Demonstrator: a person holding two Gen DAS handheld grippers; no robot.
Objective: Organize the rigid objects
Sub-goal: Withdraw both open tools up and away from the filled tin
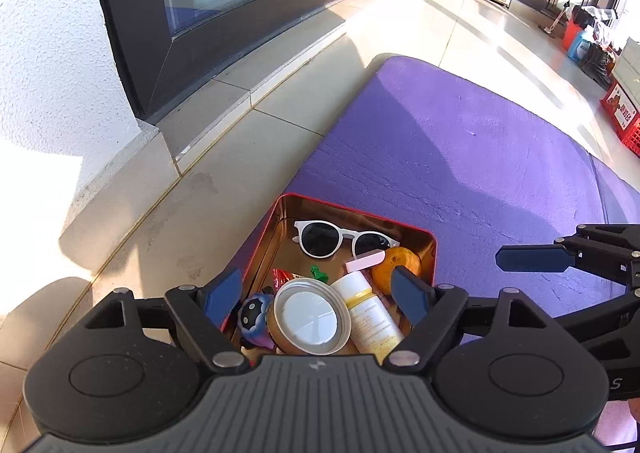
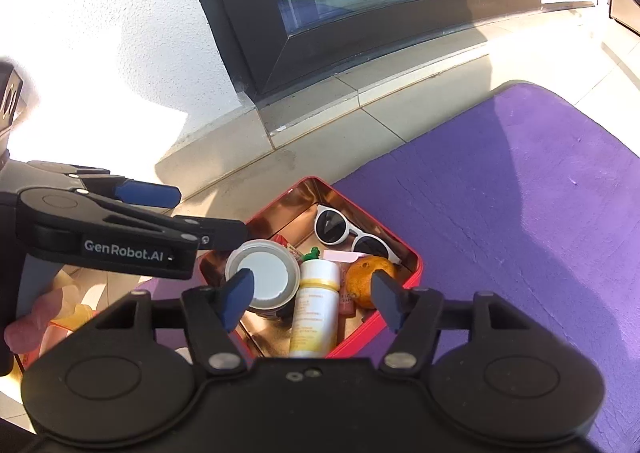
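We hover both grippers above the red tin, which sits on the purple mat on the floor, no table here. Left gripper: fingers spread, nothing between the pads. Right gripper: same, fingers apart, empty.

Everything rigid we can see is already in the tin: white sunglasses toward the far corner, an orange at the right wall, a pink stick resting across it, a white-and-yellow bottle in the middle, a wide jar with a white lid left of it, a blue round toy at the lower left and a small green piece behind the jar.

Key relation: in both views the tin lies straight ahead and below the fingers, lower centre of frame. The bottle's long axis runs roughly along our line of sight, cap away from us. In the left view the jar and bottle sit right btwn the left fingers, so we judge left is nearer those; the right fingers frame the bottle and orange.

Mat beyond the tin looks bare, so prob. sorting is nearly done.
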